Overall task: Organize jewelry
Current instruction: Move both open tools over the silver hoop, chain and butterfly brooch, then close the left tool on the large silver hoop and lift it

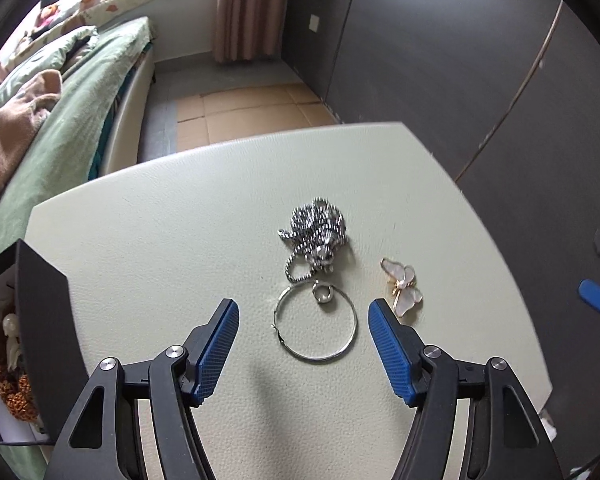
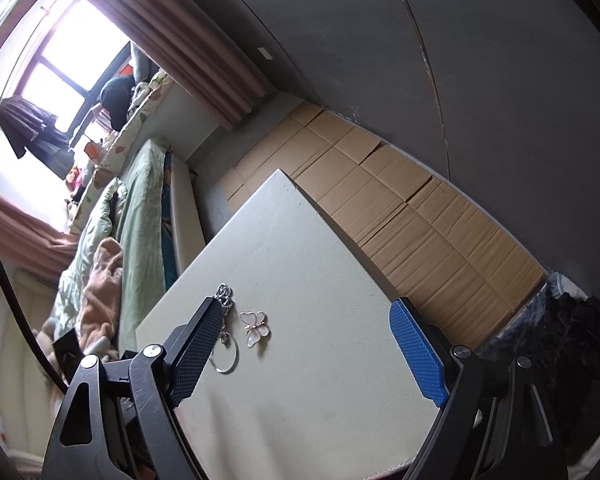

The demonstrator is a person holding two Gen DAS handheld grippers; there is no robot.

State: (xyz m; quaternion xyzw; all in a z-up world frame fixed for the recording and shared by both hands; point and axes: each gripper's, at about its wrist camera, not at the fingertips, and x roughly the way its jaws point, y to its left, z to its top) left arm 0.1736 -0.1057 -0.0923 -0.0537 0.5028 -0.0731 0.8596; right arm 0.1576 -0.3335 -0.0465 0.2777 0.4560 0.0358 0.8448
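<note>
Between the left gripper's (image 1: 303,312) wide jaws, I am seeing the silver hoop (image 1: 315,323) lying flat on the table (image 1: 160,232), straight ahead. The chain pile (image 1: 315,236) is lying beyond it, the butterfly brooch (image 1: 403,288) just right. I am holding the right gripper (image 2: 306,326) wide too, farther off. The open box (image 1: 28,340) at left is cropped, contents unclear.
</note>
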